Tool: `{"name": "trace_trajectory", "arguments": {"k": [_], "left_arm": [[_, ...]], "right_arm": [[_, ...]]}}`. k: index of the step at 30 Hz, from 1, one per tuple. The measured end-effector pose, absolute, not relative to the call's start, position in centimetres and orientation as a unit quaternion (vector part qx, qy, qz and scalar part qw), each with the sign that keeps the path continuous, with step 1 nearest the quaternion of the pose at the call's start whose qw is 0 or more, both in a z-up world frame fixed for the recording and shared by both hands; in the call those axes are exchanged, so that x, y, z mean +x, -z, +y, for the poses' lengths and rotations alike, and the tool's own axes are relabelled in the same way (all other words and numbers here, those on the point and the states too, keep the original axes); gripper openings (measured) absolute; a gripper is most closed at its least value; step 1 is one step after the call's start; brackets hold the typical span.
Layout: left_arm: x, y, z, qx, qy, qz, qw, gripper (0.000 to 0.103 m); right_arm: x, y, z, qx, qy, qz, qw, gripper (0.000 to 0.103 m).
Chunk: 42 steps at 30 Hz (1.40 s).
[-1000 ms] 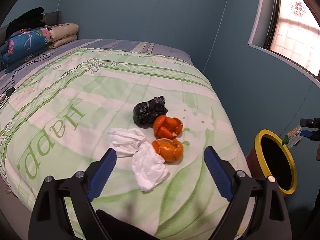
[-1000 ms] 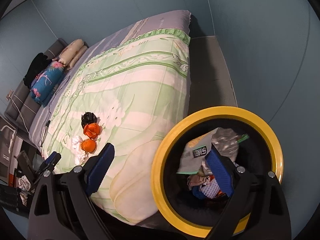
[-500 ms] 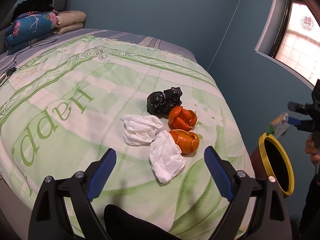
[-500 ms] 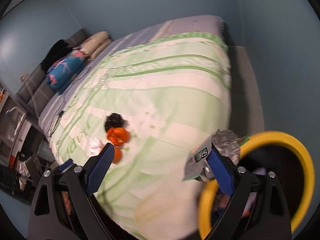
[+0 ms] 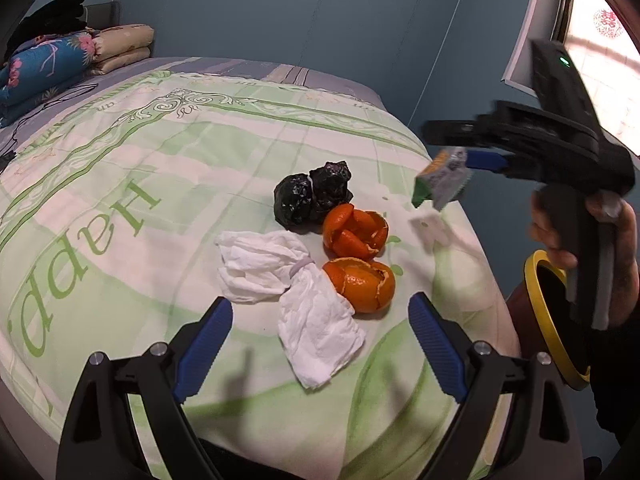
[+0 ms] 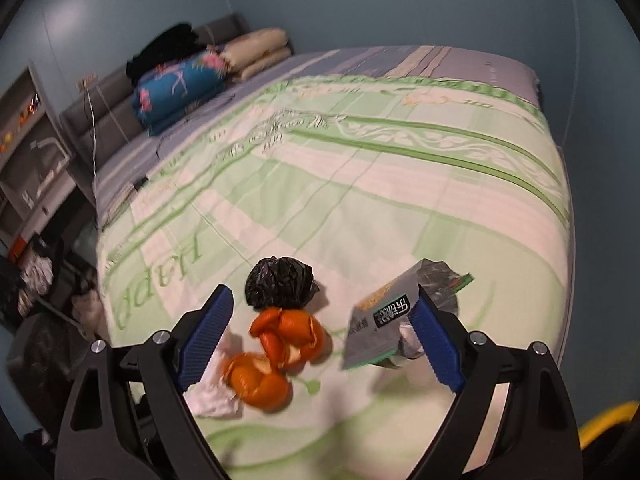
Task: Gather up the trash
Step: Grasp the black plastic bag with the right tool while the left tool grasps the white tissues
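On the green bedspread lie two white crumpled tissues [image 5: 288,280], two orange peels [image 5: 358,256] and a black crumpled bag [image 5: 312,196]. My left gripper [image 5: 320,356] is open, just in front of the tissues. My right gripper [image 6: 320,340] is open above the peels [image 6: 280,356] and the black bag [image 6: 280,282]. A silver snack wrapper [image 6: 396,316] clings to its right finger; it also shows in the left wrist view [image 5: 440,180]. The yellow-rimmed trash bin [image 5: 548,320] stands by the bed's right edge.
Folded blankets and pillows [image 5: 76,60] lie at the head of the bed. A blue wall and a window [image 5: 600,40] are on the right. Shelves and clutter [image 6: 32,184] stand beside the bed on the left.
My right gripper has swung from over the bin back over the bed, with the wrapper stuck to its finger. My left gripper has moved closer to the trash pile.
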<state>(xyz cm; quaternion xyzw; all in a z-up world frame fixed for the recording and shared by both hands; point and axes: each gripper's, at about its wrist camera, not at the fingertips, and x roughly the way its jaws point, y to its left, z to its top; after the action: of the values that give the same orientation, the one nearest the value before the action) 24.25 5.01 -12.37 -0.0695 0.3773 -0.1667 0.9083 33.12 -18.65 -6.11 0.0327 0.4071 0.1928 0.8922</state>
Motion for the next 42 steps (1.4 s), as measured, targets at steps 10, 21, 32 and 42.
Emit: {"name": "trace_trajectory", "arguments": {"k": [10, 21, 32, 42], "left_arm": [[26.5, 14.1, 3.9, -0.07, 0.163, 0.403, 0.898, 0.086], [28.0, 16.5, 3.7, -0.077, 0.169, 0.432, 0.883, 0.039], [27.4, 16.3, 4.0, -0.08, 0.178, 0.425, 0.884, 0.019], [24.3, 12.9, 5.0, -0.071, 0.178, 0.389, 0.901, 0.019]], "right_arm": [[38.1, 10.9, -12.0, -0.094, -0.207, 0.466, 0.855, 0.078], [40.8, 13.6, -7.3, -0.177, -0.225, 0.501, 0.817, 0.056], [40.0, 13.3, -6.2, -0.182, -0.225, 0.493, 0.82, 0.033], [38.4, 5.9, -10.0, -0.085, -0.243, 0.445, 0.858, 0.03]]}}
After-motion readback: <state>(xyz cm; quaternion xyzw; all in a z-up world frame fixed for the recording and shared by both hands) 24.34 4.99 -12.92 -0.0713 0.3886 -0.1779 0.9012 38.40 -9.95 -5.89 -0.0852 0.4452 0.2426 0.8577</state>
